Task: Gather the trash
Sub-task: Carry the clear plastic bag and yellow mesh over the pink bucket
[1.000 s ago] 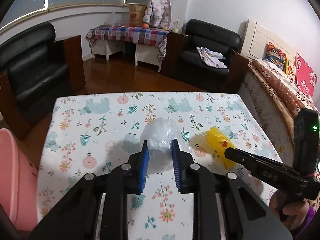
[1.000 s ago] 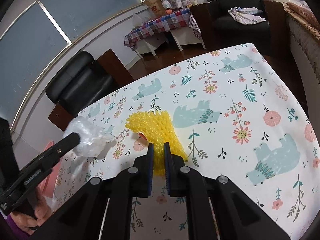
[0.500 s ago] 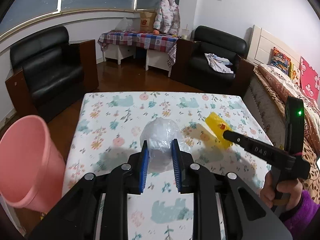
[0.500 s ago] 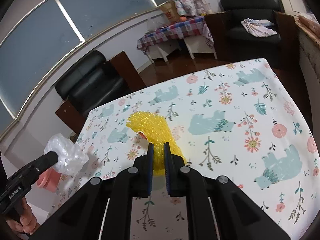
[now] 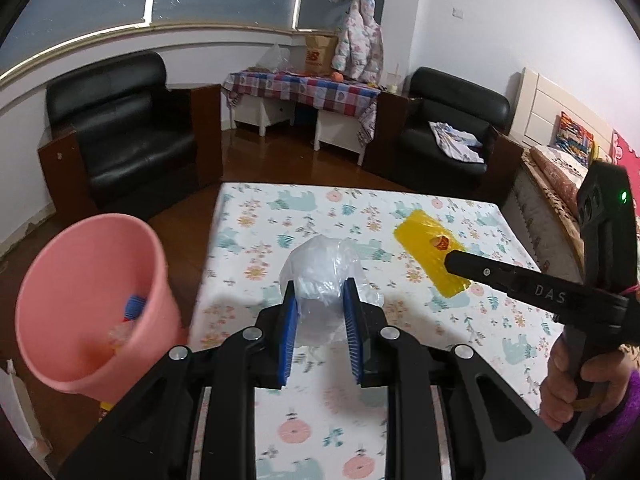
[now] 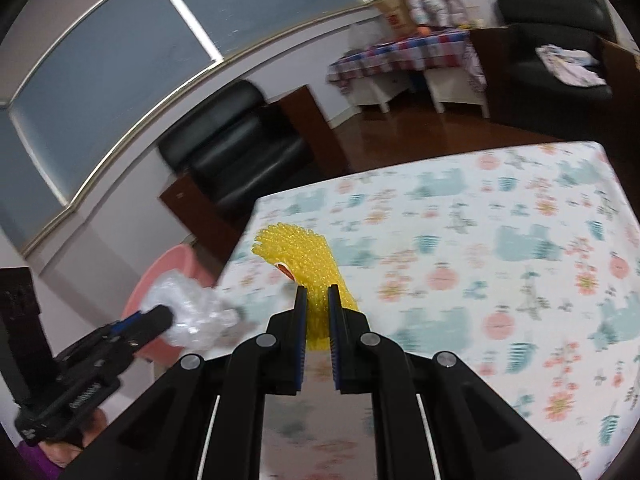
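the left gripper (image 5: 319, 292) is closed on a crumpled clear plastic bag (image 5: 326, 268), which is clamped between the blue finger pads (image 5: 289, 322) and bulges out past the tips. the right gripper (image 6: 317, 296) is closed on a yellow bubble-wrap sheet (image 6: 308, 264), pinched at its near end, with the rest of the sheet fanning away from the tips.

in the left wrist view the inside of a pink bucket (image 5: 52, 344) is shown at the near left, beside the left edge of the table (image 5: 472, 344); a blue item (image 5: 135, 307) and some pale scraps lie in it. the bucket mouth is tilted toward the camera. in this view the yellow sheet (image 5: 424, 248) is seen from its broad face, with a small orange sticker (image 5: 439, 243) on it, and the right gripper's black finger (image 5: 500, 276) crosses it from the right. the hand (image 5: 576, 384) holding that gripper is seen at the near right.

in the right wrist view only a part of the bucket rim (image 6: 168, 268) is seen, behind the plastic bag (image 6: 192, 312), so its contents are hidden there. the bag is shown held past the table's left edge, in front of the bucket, by the left gripper (image 6: 160, 316). this view is blurred.

the floral tablecloth (image 6: 500, 272) is bare to the right and far side of the yellow sheet. beyond the table's far edge, wooden floor (image 5: 280, 156) lies before two black armchairs (image 5: 128, 128) and a checked side table (image 5: 304, 88). a bed (image 5: 560, 168) runs close along the table's right edge.
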A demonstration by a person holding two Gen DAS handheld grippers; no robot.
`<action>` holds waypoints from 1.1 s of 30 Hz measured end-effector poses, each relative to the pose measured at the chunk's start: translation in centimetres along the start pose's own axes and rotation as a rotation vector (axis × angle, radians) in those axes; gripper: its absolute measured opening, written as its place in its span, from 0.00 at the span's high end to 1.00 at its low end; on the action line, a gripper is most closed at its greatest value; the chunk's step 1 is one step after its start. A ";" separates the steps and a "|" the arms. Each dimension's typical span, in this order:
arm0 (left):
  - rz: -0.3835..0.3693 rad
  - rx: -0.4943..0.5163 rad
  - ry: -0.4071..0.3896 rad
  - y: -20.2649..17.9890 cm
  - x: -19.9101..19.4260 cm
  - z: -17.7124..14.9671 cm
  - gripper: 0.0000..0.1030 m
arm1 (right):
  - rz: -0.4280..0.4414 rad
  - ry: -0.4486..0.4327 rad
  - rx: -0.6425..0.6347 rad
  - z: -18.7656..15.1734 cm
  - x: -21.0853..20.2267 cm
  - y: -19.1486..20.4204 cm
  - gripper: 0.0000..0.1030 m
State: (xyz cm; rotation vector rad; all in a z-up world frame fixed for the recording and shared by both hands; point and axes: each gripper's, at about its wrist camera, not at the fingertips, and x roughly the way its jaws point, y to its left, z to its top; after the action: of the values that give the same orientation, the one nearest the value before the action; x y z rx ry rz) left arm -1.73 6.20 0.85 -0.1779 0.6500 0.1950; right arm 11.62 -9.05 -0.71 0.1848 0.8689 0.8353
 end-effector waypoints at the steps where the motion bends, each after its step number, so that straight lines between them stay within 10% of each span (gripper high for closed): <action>1: 0.008 0.000 -0.008 0.3 -0.3 -0.1 0.79 | 0.017 0.008 -0.009 0.1 0.3 0.9 0.91; 18: 0.243 -0.144 -0.112 12.3 -5.9 -0.3 0.79 | 0.262 0.175 -0.150 1.6 7.4 15.9 0.91; 33: 0.314 -0.242 -0.032 17.8 -4.3 -1.4 0.72 | 0.262 0.309 -0.177 0.1 15.2 21.2 0.88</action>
State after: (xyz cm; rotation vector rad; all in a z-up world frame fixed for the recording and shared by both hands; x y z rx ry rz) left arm -10.10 22.52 0.58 -0.3039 0.6191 0.5793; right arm 5.05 16.17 -0.02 0.0128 1.0671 1.2023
